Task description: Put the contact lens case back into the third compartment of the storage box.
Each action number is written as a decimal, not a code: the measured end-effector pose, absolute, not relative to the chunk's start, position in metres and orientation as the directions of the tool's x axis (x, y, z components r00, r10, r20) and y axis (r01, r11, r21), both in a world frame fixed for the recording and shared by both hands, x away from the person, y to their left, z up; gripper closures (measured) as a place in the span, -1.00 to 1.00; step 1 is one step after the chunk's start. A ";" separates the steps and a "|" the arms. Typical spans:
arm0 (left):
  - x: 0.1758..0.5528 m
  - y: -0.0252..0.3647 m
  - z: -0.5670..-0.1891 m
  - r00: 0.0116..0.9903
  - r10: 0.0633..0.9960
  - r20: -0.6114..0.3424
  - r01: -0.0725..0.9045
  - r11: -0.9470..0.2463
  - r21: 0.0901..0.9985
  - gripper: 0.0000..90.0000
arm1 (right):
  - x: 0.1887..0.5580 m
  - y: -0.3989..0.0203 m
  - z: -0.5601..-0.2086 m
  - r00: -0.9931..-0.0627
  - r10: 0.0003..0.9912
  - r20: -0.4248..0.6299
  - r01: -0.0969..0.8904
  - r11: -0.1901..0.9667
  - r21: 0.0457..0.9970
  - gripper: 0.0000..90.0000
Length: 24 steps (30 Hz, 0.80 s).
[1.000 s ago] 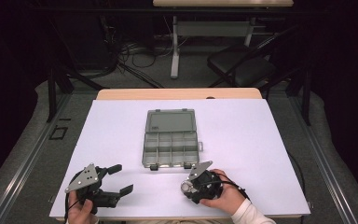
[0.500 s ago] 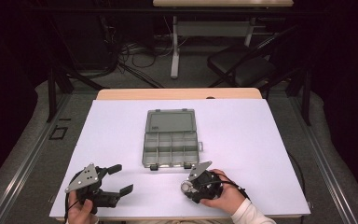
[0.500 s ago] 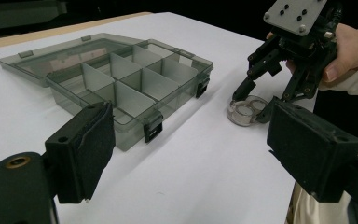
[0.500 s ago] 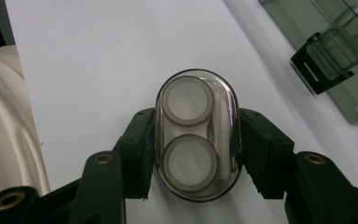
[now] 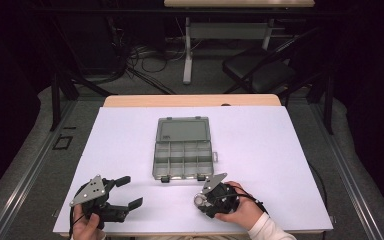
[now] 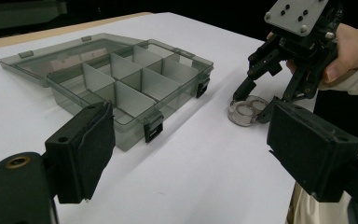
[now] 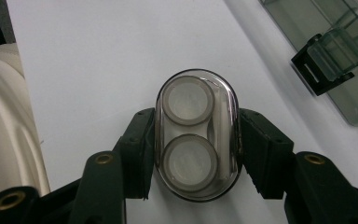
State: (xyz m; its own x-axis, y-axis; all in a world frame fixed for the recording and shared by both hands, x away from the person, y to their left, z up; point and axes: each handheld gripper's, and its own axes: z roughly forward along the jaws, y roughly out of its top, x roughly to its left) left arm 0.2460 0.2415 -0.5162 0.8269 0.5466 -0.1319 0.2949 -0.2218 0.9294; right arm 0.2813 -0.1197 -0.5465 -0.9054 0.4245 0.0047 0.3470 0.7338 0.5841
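Note:
A small clear oval case point(image 7: 186, 100) with two round wells lies on the white table sheet point(image 5: 280, 150) near the front edge. My right gripper point(image 7: 196, 144) is shut on it, one pad pressing each long side. In the left gripper view that right gripper point(image 6: 254, 105) points down onto the case point(image 6: 244, 112). A smoky clear organizer box point(image 5: 184, 147) lies open mid-table, its compartments bare and its lid flat behind. At the front left my left gripper point(image 5: 131, 190) stands open with nothing between its jaws, aimed toward the box point(image 6: 116, 79).
A wooden table edge point(image 5: 190, 100) shows beyond the sheet. Behind the table are a dark chair point(image 5: 260, 70), cables on the floor and a second table's legs. White sheet stretches to both sides of the box.

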 end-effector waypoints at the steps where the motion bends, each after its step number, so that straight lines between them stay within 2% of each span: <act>1: 0.246 0.241 -0.516 0.827 0.546 -0.133 0.295 -0.222 0.929 -0.65 | 0.281 -0.120 -0.546 -0.904 0.427 0.008 0.351 0.732 0.584 0.08; 24: 0.246 0.242 -0.516 0.827 0.547 -0.132 0.295 -0.221 0.930 -0.65 | 0.281 -0.126 -0.534 -0.882 0.471 0.015 0.361 0.653 0.665 0.08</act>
State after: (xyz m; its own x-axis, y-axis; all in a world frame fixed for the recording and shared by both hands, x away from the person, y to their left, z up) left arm 0.2460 0.2417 -0.5161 0.8266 0.5471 -0.1316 0.2945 -0.2214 0.9296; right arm 0.2812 -0.1259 -0.5344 -0.8819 0.4713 0.0155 0.3609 0.6535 0.6654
